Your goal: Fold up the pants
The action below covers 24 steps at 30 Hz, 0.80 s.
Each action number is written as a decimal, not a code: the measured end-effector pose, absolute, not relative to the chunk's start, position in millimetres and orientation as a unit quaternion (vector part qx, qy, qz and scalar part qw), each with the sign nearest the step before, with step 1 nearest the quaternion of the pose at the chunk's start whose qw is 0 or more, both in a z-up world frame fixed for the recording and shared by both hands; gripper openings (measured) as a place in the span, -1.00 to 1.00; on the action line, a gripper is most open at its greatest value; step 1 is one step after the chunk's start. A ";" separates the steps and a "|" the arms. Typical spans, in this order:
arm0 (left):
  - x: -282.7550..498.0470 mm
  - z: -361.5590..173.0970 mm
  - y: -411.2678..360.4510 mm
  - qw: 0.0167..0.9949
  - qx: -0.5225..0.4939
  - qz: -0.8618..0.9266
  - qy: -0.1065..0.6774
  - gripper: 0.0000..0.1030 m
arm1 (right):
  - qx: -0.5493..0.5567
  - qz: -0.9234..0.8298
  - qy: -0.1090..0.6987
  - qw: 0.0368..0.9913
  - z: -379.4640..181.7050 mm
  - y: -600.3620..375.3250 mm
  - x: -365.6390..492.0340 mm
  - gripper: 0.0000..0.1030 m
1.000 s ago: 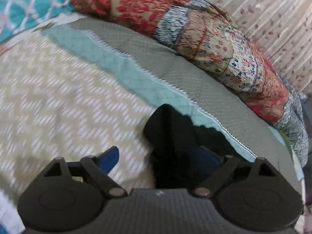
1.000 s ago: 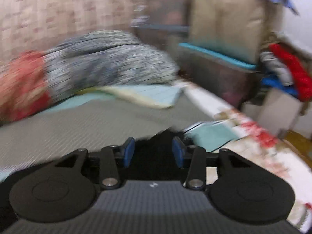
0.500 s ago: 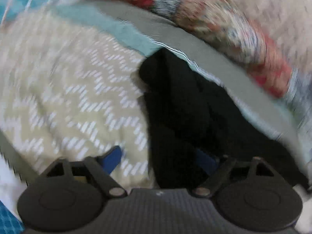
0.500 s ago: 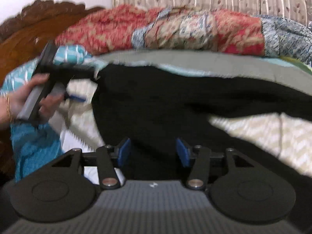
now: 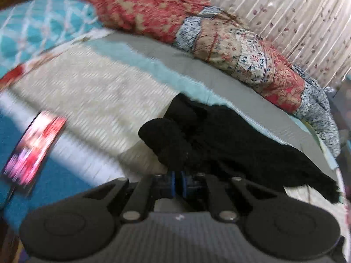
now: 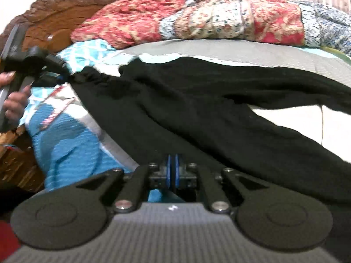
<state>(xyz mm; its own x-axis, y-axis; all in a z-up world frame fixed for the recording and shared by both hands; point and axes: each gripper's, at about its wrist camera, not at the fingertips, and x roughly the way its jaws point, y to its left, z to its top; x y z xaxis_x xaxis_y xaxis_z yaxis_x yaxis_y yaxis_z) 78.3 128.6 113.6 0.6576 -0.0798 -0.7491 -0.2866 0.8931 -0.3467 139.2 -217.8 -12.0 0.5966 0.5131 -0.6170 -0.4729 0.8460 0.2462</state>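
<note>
1. The black pants [image 6: 197, 100] lie on the bed [image 6: 241, 50], spread across the grey and beige covers and not yet folded; the waist end is at the left in the right wrist view, and the legs run to the right, apart from each other.
2. The left tongs [image 5: 178, 183] have just been closing and now stand together. In the left wrist view the black cloth bunches up directly at their tips, so I judge that they are clamped on the waistband.
3. In the right wrist view the left tongs appear again at the far left, held by a hand [image 6: 13, 100], with the gathered waistband stretched from their tips.
4. The right tongs [image 6: 172, 173] have also just been closing and are together; black cloth lies around their tips, so they probably pinch the near edge of the pants, but the contact itself is partly hidden.
5. Progress, as I judge it: only the grasp is made. Laying one leg over the other and then folding along the length remain to do.
6. Count: one pair of pants, two legs; two tongs; one hand visible; one rolled patchwork quilt [image 5: 241, 50] at the back of the bed; one teal patterned pillow [image 5: 43, 28]; one phone with a lit screen [image 5: 33, 151] on the bed at the left.
</note>
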 end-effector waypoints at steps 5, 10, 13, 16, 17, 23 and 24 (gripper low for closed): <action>18.6 78.0 116.6 0.832 -0.227 0.049 0.504 -0.76 | 0.034 0.302 0.380 0.874 -22.1 -214.6 114.5 -0.79; 22.5 89.3 131.4 0.837 -0.230 0.064 0.493 -0.33 | 0.048 0.277 0.386 0.879 -23.6 -220.1 113.0 -0.74; 44.9 122.1 146.3 0.879 -0.195 0.101 0.424 0.04 | 0.095 0.249 0.370 0.890 -17.1 -240.6 111.0 -0.38; 93.5 131.8 136.8 0.908 -0.121 0.109 0.385 0.15 | 0.138 0.204 0.365 0.898 -18.5 -265.2 110.2 -0.33; 114.6 129.1 131.0 0.910 -0.102 0.104 0.387 0.16 | 0.150 0.188 0.368 0.898 -20.9 -272.3 111.0 -0.33; 213.4 81.9 90.0 0.881 -0.079 0.002 0.467 0.15 | 0.196 0.119 0.389 0.892 -33.1 -296.2 105.1 -0.32; 223.4 71.6 84.8 0.870 -0.071 0.005 0.488 0.14 | 0.193 0.115 0.391 0.893 -33.0 -296.8 104.5 -0.32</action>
<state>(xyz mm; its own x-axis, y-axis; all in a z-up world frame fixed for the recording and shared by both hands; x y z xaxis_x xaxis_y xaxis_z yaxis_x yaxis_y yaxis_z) 223.4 84.8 71.6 0.5234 -0.0611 -0.8499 -0.0773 0.9899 -0.1188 104.5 -296.8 -33.0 0.6685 0.3554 -0.6533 -0.0535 0.8991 0.4344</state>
